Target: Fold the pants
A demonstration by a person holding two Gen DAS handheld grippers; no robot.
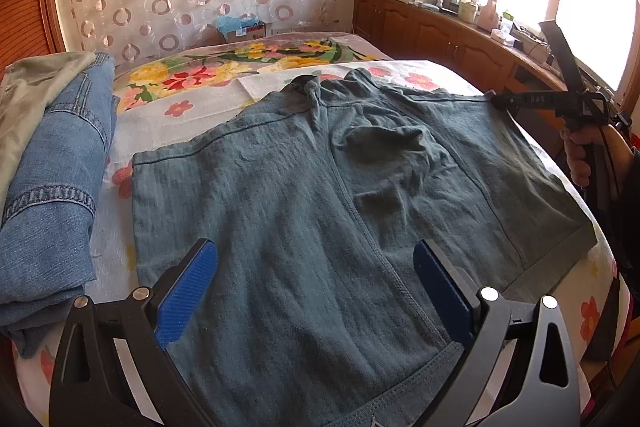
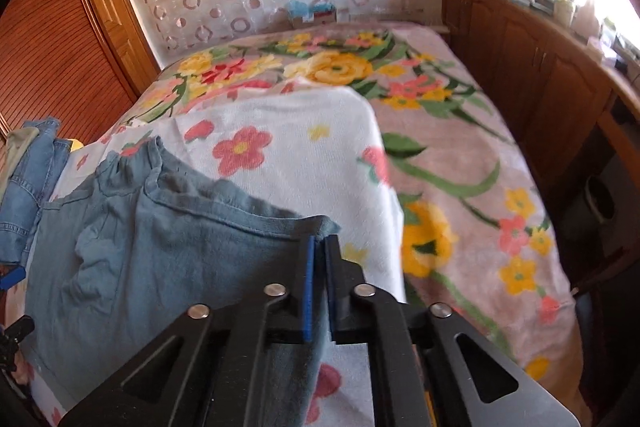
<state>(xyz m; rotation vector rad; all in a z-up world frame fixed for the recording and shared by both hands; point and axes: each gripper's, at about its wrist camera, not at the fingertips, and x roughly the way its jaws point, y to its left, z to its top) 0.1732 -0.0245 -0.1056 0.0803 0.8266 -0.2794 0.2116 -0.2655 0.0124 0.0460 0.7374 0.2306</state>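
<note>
Now right tool (image 2: 319, 247) pinching pants (image 2: 160, 227) corner, left tool (image 1: 316, 279) wide above them

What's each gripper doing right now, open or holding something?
Left gripper: open, blue-padded fingers spread above the grey-blue cotton shorts, gripping nothing.
Right gripper: shut on the shorts' hem corner.
</note>
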